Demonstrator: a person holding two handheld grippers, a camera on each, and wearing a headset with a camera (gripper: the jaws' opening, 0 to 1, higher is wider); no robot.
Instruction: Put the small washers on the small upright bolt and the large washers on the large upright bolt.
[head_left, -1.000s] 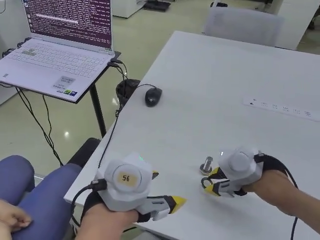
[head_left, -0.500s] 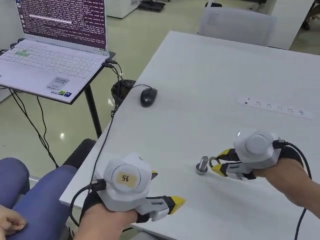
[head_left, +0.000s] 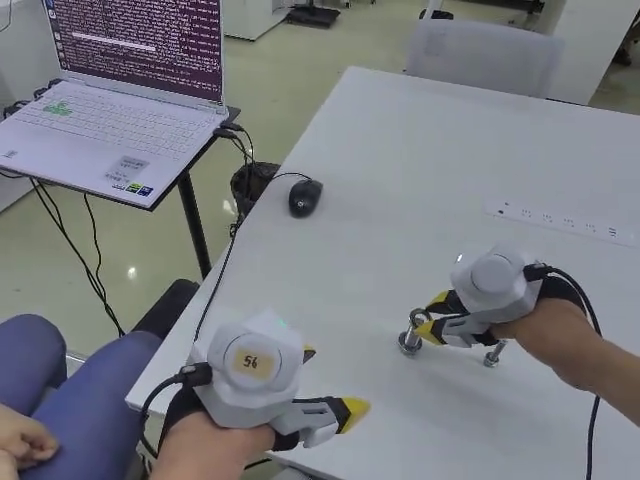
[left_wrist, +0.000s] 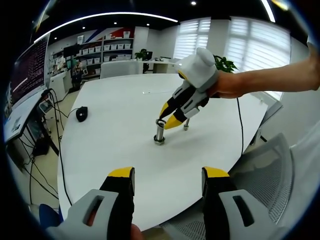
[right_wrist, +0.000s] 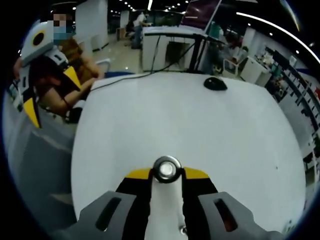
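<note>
silvery round washer (right_wrist: 166, 170) pinched in right claw (left_wrist: 168, 118) at tip of large bolt (left_wrist: 159, 135); left claw (left_wrist: 168, 173) spread

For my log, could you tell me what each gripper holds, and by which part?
The right gripper pinches a washer by its rim over the large bolt; the left gripper holds nothing.

Yellow label (head_left: 250, 362) on round top of left gripper (head_left: 330, 383): reads 56. Laptop (head_left: 110, 125) screen: rows of small text, too fine to read. Stickers (head_left: 131, 171) on palm rest: illegible.
</note>
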